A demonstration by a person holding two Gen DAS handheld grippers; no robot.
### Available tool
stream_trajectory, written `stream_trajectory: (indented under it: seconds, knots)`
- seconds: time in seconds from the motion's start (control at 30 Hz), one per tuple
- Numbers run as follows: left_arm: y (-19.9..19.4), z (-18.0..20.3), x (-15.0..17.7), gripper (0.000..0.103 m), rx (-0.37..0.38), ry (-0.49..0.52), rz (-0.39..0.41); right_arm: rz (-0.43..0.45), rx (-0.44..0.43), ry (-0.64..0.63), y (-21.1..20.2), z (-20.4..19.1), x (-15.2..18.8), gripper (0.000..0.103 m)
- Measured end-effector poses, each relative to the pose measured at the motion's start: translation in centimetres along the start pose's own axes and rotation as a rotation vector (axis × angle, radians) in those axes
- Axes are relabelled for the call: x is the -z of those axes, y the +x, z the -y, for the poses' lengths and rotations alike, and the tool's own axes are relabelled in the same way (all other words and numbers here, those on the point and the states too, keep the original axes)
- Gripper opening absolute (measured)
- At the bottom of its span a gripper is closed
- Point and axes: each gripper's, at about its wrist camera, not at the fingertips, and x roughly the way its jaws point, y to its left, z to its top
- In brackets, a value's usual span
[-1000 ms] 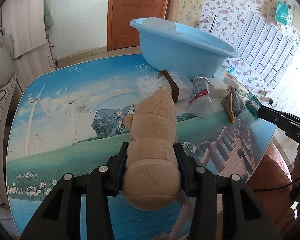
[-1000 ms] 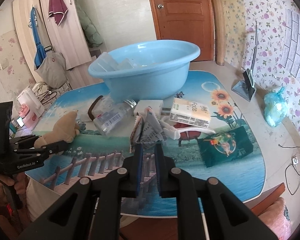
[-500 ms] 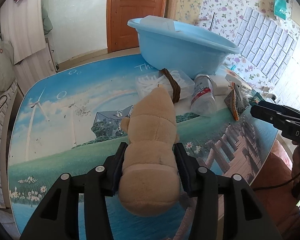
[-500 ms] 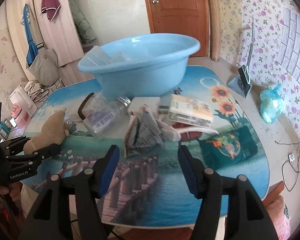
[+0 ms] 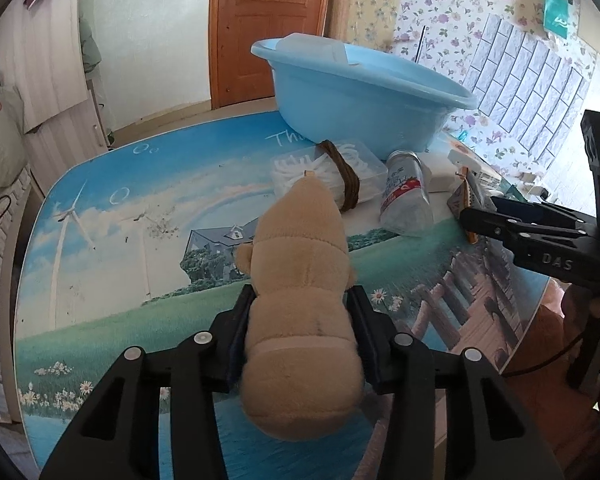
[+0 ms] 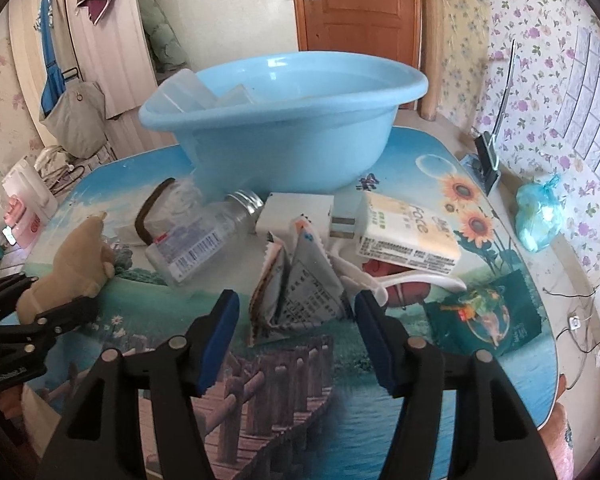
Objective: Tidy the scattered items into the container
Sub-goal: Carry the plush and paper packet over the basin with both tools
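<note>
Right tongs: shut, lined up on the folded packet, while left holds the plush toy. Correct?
Not quite. The right tongs are open, jaws spread either side of the folded packet, as the right wrist view shows. The left tongs do hold the plush toy.

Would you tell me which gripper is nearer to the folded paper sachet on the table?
Right. The right gripper is open, its fingers flanking the folded paper sachet just in front. The left gripper is off to the side, shut on the plush toy.
</note>
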Motion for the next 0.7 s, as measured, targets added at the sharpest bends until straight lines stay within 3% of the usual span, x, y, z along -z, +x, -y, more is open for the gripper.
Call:
stream_trajectory:
  seconds: [0.13,0.43,0.7]
  knots:
    - [-0.4,-0.2,-0.1,0.045,0.005,-0.008,0.016,0.004,-0.043,-0.004,-0.4,0.0,0.2,0.034]
    - [-2.9,0.2,-1.6,0.045,0.001,-0.002,0.079,0.069,-0.149,-0.036,-3.2,-1.6,-0.2,0.032]
    - [-4.7,1.4,-3.5,0.045,-0.004,0.024,0.119,0.154,-0.189,-0.041,-5.9,-2.1,-1.8,0.032]
